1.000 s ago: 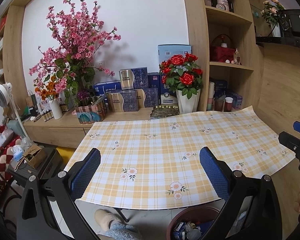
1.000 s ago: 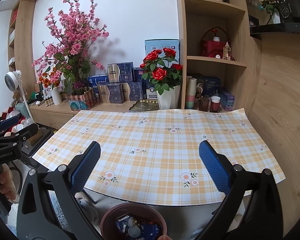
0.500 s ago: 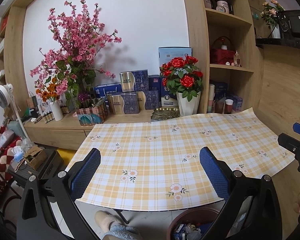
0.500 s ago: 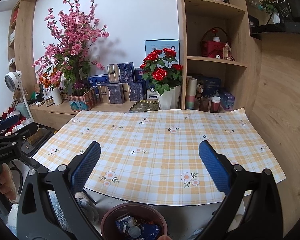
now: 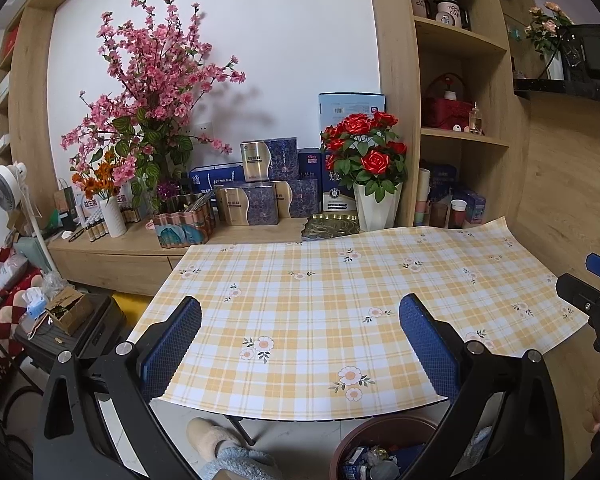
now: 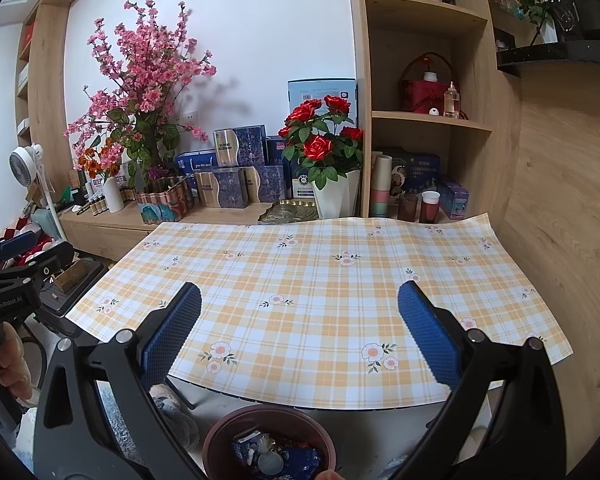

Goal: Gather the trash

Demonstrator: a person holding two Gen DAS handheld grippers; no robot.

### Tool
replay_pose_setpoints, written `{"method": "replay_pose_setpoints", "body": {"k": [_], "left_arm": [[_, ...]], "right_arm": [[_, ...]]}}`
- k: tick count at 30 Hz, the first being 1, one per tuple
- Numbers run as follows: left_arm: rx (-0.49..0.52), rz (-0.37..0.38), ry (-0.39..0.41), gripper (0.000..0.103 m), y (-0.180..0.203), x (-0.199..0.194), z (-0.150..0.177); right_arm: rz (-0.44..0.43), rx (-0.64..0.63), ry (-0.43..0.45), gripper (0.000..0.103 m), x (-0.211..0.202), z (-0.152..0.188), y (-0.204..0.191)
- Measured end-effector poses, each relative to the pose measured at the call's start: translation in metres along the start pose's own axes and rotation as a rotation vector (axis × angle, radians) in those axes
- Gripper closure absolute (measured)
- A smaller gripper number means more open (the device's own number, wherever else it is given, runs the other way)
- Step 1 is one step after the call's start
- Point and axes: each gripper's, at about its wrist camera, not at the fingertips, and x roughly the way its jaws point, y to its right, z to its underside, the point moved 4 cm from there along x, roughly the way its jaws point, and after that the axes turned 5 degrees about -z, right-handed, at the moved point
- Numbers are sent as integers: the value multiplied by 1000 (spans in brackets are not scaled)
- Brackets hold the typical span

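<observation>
Trash (image 6: 274, 454) sits in a brown bin (image 6: 220, 432) on the floor, just below the near edge of the tabletop (image 6: 320, 280): a blue carton, crumpled wrappers and a round lid or cap are all I can make out in it. From where I stand the checked cloth over the tabletop looks bare, with no scrap lying on it, so I judge the collecting is at or near its end. The right gripper (image 6: 299, 326) hovers above the near edge with its jaws spread wide and nothing between them, and the left gripper (image 5: 300, 334) hangs the same way a little to the side, jaws equally spread and empty. The bin shows in the left view too (image 5: 380, 430), partly behind a finger. What could go wrong now is mostly a matter of the crowded surroundings. The cloth overhangs the tabletop and curls at its edges, so a low sweep of either gripper could catch it and drag it. Behind it the red roses (image 6: 324, 140) in their white pot stand close to the far edge, with cups (image 6: 428, 206) on the low shelf beside them; a careless reach that way could tip them. A foot in a slipper (image 5: 212, 442) rests near the bin, and a nudge might knock the bin over and spill what is gathered.
</observation>
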Motion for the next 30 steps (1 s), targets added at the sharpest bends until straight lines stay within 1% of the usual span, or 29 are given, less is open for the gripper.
{"method": "replay_pose_setpoints", "body": {"k": [30], "left_arm": [[1,0,0,6,1,0,0]], "right_arm": [[-2,5,-3,6,-1,1,2]]}}
